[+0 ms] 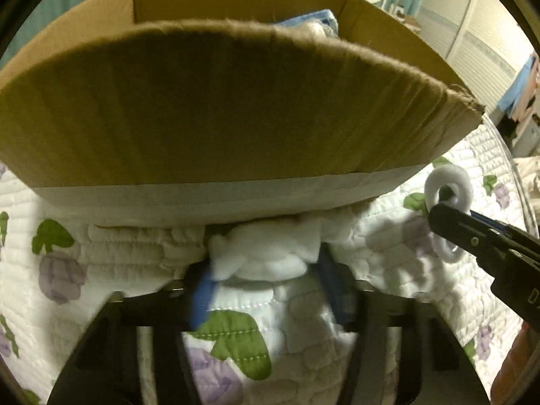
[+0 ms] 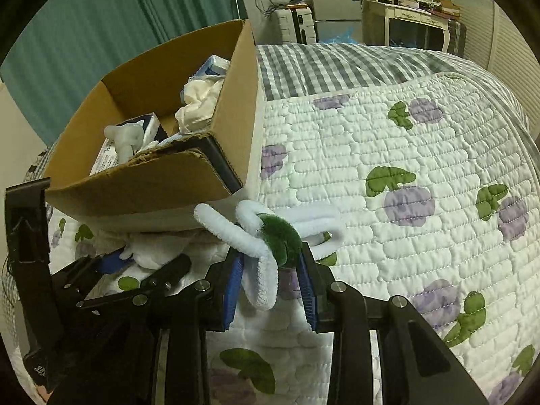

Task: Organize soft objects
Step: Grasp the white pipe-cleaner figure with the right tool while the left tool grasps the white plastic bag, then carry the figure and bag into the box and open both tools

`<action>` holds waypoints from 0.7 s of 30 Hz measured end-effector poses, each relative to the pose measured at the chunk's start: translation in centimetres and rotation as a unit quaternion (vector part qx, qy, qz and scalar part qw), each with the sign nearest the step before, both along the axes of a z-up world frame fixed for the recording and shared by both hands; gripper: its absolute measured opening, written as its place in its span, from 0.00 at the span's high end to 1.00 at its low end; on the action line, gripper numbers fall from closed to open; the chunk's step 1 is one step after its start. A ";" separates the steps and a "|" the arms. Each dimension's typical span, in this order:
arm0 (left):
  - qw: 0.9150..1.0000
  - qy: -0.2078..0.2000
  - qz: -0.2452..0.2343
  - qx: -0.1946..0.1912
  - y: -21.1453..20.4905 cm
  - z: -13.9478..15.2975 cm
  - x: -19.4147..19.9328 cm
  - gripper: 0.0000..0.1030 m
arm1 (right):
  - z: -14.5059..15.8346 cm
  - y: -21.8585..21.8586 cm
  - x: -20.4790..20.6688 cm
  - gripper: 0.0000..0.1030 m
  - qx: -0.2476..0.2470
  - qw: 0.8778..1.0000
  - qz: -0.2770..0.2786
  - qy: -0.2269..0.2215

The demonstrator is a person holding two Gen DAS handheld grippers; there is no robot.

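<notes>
A cardboard box stands on the quilted bed and fills the left wrist view; it also shows in the right wrist view, holding soft items. My left gripper is shut on a white plush piece right at the box's near bottom edge; the gripper also shows in the right wrist view. My right gripper is shut on a white pipe-cleaner flower with a green centre, held just right of the box corner. That flower shows in the left wrist view.
A white quilt with purple flowers and green leaves covers the bed, with a grey checked blanket behind. The box holds crumpled white cloth and tissue packs. Teal curtain, suitcase and dresser stand beyond the bed.
</notes>
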State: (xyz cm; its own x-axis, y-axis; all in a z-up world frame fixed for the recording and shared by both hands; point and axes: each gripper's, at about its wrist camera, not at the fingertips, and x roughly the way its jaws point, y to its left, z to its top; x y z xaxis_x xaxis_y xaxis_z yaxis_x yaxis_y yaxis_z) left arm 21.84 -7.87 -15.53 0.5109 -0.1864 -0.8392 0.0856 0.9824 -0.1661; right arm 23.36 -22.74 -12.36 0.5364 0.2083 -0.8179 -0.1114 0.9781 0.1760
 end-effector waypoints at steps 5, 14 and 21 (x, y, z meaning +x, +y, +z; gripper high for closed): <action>1.000 0.000 0.000 -0.007 0.5 0.8 -1.0 0.58 | 1.1 0.1 -0.8 0.70 0.001 1.000 0.003 -0.010; 0.999 -0.035 -0.009 -0.022 1.5 5.5 -5.5 0.58 | 5.4 0.3 -4.1 0.70 0.000 0.999 0.011 -0.041; 0.995 -0.098 -0.019 -0.008 1.6 11.6 -9.0 0.58 | 10.9 0.9 -7.6 0.70 0.002 0.996 0.019 -0.083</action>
State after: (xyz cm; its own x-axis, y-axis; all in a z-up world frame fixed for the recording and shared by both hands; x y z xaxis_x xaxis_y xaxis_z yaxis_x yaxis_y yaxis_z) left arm 12.81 -6.29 -3.97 0.6562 -0.2215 -0.7214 0.1549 0.9751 -0.1585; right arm 15.73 -21.80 -1.48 0.6565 0.2339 -0.7172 -0.1764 0.9720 0.1556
